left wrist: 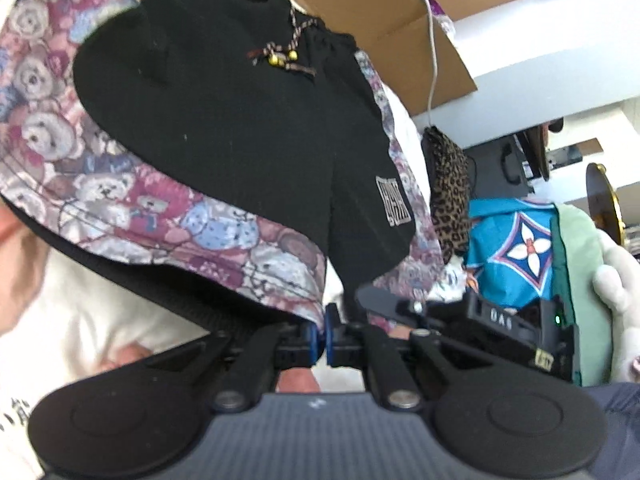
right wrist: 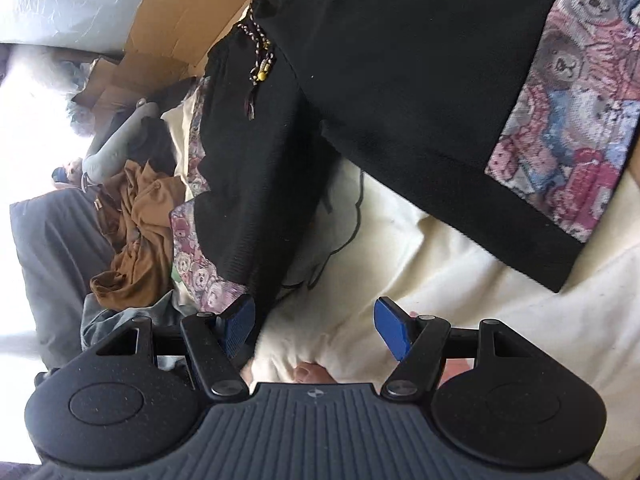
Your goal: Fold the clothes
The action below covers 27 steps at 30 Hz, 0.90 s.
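Black shorts with teddy-bear print side panels, a beaded drawstring and a white logo patch lie spread on cream bedding. My left gripper has its blue pads pressed together at the shorts' printed leg hem, and appears shut on it. In the right wrist view the same shorts fill the upper frame, one leg hanging down to the left finger. My right gripper is open over the cream bedding, its left pad touching the black leg edge. Nothing sits between its pads.
A cardboard box stands behind the shorts. Leopard-print cloth, a blue patterned cloth and a green cushion lie to the right. A brown garment, grey clothing and cardboard lie to the left.
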### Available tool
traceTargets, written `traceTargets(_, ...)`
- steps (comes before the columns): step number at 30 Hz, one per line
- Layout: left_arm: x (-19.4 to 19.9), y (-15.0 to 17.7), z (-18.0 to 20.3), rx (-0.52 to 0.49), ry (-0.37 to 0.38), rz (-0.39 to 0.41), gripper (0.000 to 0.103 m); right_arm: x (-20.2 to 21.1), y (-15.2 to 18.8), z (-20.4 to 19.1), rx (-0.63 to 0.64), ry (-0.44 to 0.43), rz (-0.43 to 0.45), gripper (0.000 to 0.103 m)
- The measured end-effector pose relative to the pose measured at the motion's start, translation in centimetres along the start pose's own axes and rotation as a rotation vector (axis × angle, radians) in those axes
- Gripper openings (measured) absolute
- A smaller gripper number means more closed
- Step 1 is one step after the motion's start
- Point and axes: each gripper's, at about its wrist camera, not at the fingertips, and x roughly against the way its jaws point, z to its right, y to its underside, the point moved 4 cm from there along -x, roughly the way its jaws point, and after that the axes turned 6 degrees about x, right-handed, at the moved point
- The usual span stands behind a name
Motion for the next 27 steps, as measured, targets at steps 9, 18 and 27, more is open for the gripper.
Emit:
traceTargets(9, -4.3, 1.0, 1.6, -0.056, 0.005, -0.096, 0.004, -1.7, 0.8, 1.2, -0.081, -0.021, -0.058, 0.07)
traceTargets(18, -4.6, 1.5, 1.7, -0.14, -0.061, -0.152, 0.018, -3.2, 0.7, 2.6, -0.126, 0.006, -0.07, 0.001)
traceTargets(27, 2.8, -0.9, -2.6, -0.132, -0.236, 0.023, 0.018, -2.8, -0.4, 2.6, -0.055, 0.108, -0.044, 0.0)
